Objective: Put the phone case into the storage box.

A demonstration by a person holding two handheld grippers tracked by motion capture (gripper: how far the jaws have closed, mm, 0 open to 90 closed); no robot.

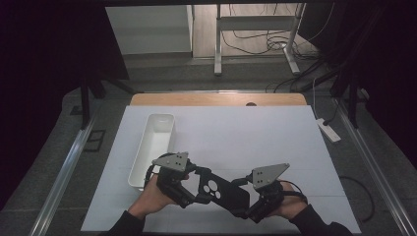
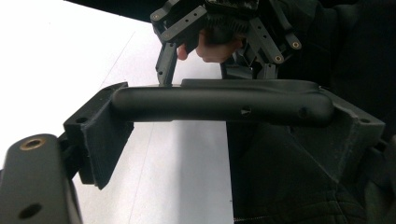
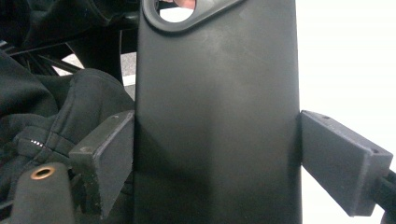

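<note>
Gripping black phone case (image 1: 219, 189) at lower centre, both ends: my left hand-held gripper (image 1: 189, 192) and right hand-held gripper (image 1: 251, 209) clamping it. White bin (image 1: 147, 157) waiting; placing remains.

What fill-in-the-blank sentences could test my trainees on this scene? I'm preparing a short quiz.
1. Both grippers hold one black phone ____.
2. The left gripper and right gripper grip the case across its ____.
3. The white bin lies toward the table's ____ side.
4. The case's camera cutout lies nearer the ____ gripper.

Missing words: case; width; left; left
</note>
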